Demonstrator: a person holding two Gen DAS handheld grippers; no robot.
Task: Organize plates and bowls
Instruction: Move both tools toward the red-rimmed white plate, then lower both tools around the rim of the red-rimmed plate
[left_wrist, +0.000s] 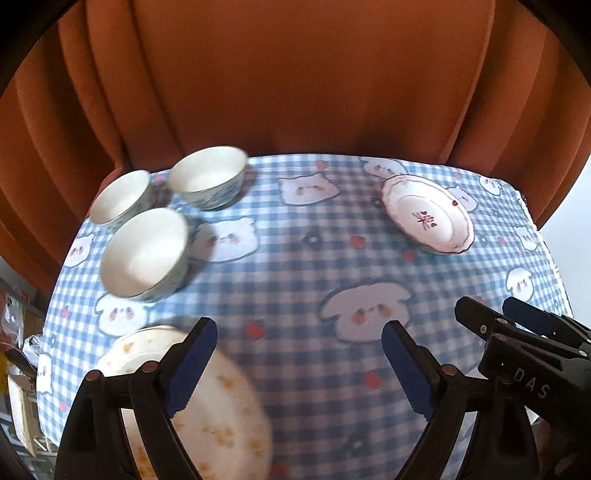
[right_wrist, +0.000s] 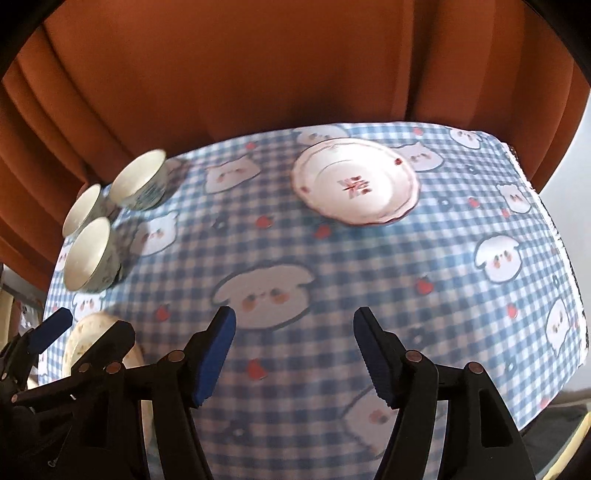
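1. left gripper (left_wrist: 299, 363) and right gripper (right_wrist: 293, 354) both hang open, holding nothing.
2. three bowls (left_wrist: 147, 253) crowd together far left; reaching for one risks knocking its neighbours.
3. red-rimmed plate (right_wrist: 354, 181) lies well apart from yellow-patterned plate (left_wrist: 225, 417); a pinch on either's thin rim could slip.

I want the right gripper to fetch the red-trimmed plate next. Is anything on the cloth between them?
Nothing visible: only bare checked tablecloth lies between the open right gripper and the red-trimmed plate. The three bowls sit far left.
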